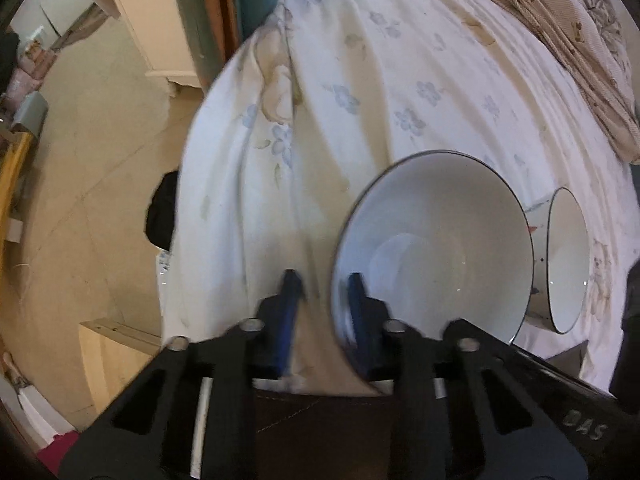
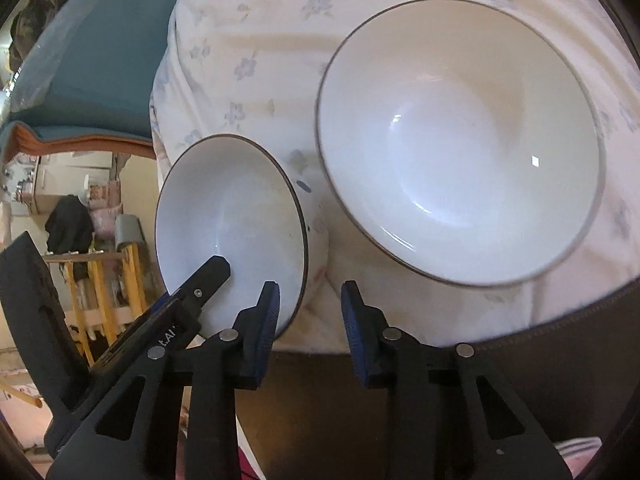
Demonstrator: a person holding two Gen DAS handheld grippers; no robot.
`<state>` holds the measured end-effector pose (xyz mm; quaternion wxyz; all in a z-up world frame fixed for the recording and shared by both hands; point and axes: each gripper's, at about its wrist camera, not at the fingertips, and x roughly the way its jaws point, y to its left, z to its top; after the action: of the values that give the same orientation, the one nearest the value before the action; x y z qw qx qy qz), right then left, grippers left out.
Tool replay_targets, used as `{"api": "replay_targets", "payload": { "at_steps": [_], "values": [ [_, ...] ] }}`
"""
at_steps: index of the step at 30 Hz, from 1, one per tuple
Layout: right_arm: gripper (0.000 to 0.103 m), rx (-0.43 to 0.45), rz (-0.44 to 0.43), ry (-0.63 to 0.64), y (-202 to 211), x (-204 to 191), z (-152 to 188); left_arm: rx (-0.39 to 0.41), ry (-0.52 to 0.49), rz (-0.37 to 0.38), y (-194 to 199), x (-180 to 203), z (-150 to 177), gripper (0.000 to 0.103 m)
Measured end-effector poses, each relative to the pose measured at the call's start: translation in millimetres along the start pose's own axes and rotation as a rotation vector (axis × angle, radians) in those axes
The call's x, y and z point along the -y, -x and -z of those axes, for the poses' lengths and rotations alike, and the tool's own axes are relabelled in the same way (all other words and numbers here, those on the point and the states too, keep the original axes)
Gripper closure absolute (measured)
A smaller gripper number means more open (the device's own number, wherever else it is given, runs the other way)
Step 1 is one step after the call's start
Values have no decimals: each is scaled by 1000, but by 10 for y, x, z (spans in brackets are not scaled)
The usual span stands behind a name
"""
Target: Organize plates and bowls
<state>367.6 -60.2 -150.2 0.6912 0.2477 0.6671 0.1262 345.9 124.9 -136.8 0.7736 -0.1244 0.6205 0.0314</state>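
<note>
Two white bowls with dark rims are over a floral white cloth [image 1: 360,80]. In the left wrist view my left gripper [image 1: 324,280] straddles the near rim of a bowl [image 1: 436,244], one blue pad inside and one outside, with a gap still showing. A second bowl [image 1: 566,260] shows at the right. In the right wrist view my right gripper [image 2: 310,292] is open and empty, between the smaller tilted bowl [image 2: 232,224], which the left gripper's finger touches, and the larger bowl [image 2: 460,140].
The cloth-covered surface ends at a dark brown front edge [image 2: 520,360]. A patterned brown fabric [image 1: 560,20] lies at the back right. Beyond the left edge is tiled floor [image 1: 88,160], a teal chair [image 2: 100,60], wooden racks [image 2: 100,292] and a white cabinet [image 1: 152,20].
</note>
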Motion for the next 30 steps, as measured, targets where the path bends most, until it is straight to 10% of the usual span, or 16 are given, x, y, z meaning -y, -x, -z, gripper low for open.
{"api": "replay_targets", "payload": {
  "at_steps": [6, 21, 30],
  "values": [
    [84, 18, 137, 142, -123, -229, 22, 19, -51, -14, 75, 99, 84, 95],
    [84, -12, 100, 194, 102, -262, 448, 11, -142, -43, 502, 245, 655, 94],
    [85, -132, 136, 274, 157, -91, 894, -130, -198, -63, 351, 282, 1199, 91]
  ]
}}
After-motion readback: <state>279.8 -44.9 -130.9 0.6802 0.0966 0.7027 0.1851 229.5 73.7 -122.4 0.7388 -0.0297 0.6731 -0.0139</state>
